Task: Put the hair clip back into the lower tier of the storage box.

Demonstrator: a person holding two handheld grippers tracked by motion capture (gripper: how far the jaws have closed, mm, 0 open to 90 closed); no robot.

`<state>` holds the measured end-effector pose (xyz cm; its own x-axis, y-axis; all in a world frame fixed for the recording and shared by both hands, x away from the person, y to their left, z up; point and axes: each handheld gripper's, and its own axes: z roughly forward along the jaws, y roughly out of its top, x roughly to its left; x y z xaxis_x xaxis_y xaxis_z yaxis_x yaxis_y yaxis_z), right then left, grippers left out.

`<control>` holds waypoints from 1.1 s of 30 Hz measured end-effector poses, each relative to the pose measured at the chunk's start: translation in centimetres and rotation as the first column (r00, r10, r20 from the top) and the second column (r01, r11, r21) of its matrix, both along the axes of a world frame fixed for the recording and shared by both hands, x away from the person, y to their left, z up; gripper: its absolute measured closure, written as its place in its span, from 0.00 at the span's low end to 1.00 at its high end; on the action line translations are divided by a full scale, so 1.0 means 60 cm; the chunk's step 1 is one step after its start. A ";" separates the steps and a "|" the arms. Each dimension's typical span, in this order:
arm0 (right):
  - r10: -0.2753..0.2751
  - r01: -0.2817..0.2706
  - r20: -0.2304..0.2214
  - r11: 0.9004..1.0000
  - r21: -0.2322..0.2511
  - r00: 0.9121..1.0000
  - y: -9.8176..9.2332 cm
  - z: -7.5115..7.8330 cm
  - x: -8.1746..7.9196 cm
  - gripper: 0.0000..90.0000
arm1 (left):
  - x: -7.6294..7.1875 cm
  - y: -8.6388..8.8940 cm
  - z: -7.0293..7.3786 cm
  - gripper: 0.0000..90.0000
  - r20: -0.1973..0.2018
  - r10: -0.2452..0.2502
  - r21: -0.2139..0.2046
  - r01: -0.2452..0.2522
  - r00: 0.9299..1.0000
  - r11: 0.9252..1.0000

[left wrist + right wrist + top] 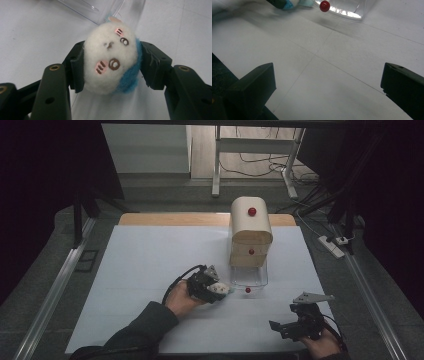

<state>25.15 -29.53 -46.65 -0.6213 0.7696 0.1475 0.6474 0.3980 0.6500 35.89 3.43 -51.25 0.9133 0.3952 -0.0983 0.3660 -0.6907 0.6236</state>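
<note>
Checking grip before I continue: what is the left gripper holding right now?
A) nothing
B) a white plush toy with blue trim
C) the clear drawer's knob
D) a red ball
B: the left gripper has its jaws closed on both sides of the white plush toy.

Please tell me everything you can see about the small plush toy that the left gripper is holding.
The plush toy is a small round ball of white fuzzy fabric with a blue fuzzy part on one side. Its face has two brown ring eyes, pink striped cheeks and a small dark mouth, and it is turned sideways in the left gripper view. The left gripper is shut on it, one black jaw pressing each side. It is held close to the open clear drawer of the small cream cabinet, over the white table.
</note>
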 end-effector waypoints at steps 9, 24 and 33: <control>0.000 0.000 -0.001 1.000 0.000 1.000 0.000 0.000 0.000 0.00 | -0.004 0.012 0.019 0.49 -0.004 -0.003 -0.025 0.003 1.000 1.000; 0.000 0.000 0.000 1.000 0.002 1.000 0.000 0.000 0.000 0.00 | -0.013 0.019 0.047 0.49 0.004 -0.011 -0.049 0.011 1.000 0.999; -0.002 0.002 -0.002 1.000 0.001 1.000 -0.001 0.000 0.000 0.00 | -0.015 0.023 0.074 0.49 0.026 -0.013 -0.072 0.015 1.000 0.997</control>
